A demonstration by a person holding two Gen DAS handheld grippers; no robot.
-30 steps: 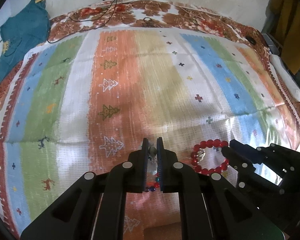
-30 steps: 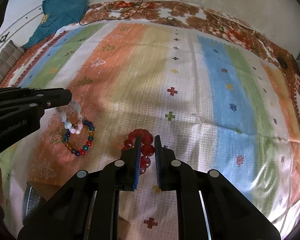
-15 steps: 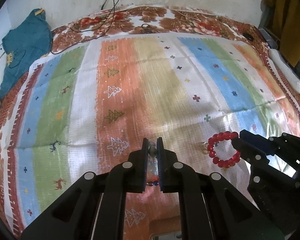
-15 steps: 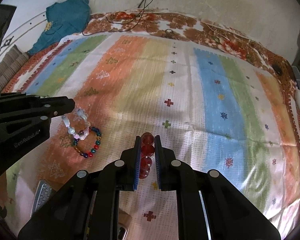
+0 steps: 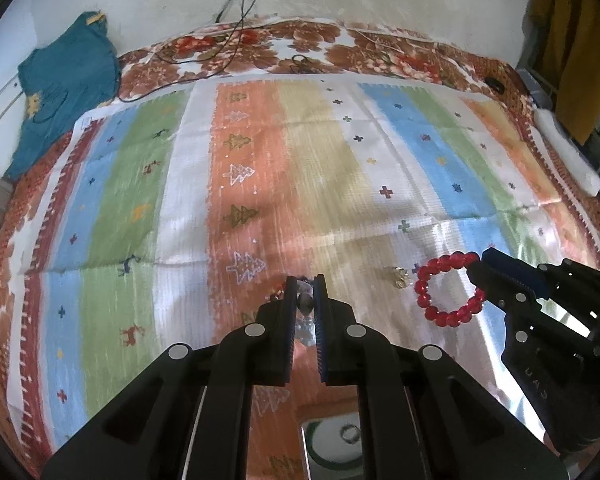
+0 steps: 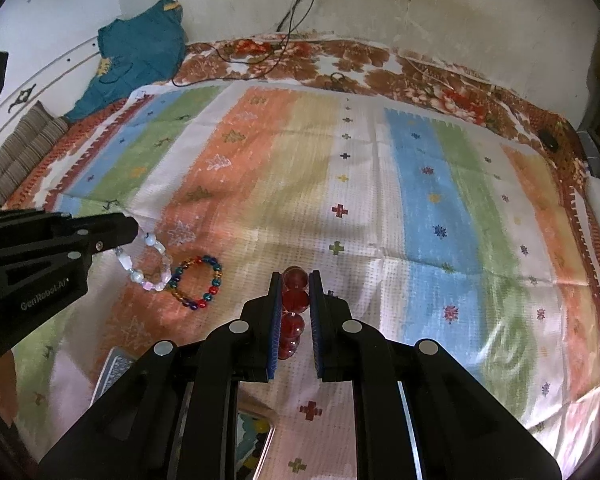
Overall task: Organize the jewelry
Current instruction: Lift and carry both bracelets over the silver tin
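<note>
Lifted higher than a second ago, both grippers now carry their bracelets clear of the striped cloth, where earlier the beads were still low against it. At the left, the left gripper is clamped on a pale bead bracelet, which is seen in the right wrist view hanging from the fingertips as an open loop, so that it can be carried without dragging. Just beside it a multicoloured bead bracelet is left lying on the orange stripe, and a small gold piece rests further right. The right gripper is closed on a red bead bracelet, held by one side with the ring dangling free. Both tools are angled forward and down over the cloth. A tray is partly visible under the left gripper, probably the destination
</note>
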